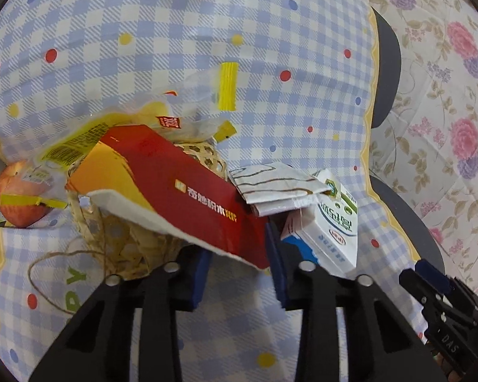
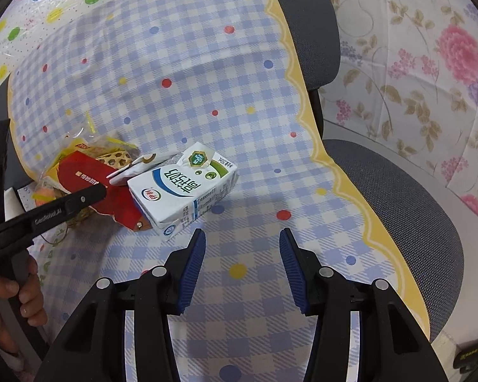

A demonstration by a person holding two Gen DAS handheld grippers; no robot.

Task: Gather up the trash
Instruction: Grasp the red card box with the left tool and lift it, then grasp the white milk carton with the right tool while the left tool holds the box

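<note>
A long red box [image 1: 188, 184] lies tilted over a woven basket [image 1: 124, 242]. Its near corner sits between the pads of my left gripper [image 1: 239, 270], which is shut on it. From the right wrist view, one black finger of the left gripper [image 2: 102, 191] lies across the red box [image 2: 89, 172]. A white milk carton [image 1: 331, 222] lies on its side to the right of the box, under a folded paper [image 1: 271, 184]. My right gripper [image 2: 242, 254] stands open with nothing between its fingers, just short of the carton [image 2: 181, 187]. A yellow wrapper [image 1: 89, 133] lies behind the box.
A bagged apple [image 1: 19, 200] sits at far left, a clear bag with a yellow strip [image 1: 228, 86] farther back. Twine [image 1: 47, 261] trails from the basket. The checked cloth [image 2: 175, 63] covers a grey chair [image 2: 414, 207]. A floral cloth [image 2: 430, 95] hangs on the right. A person's hand [image 2: 22, 293] holds the left tool.
</note>
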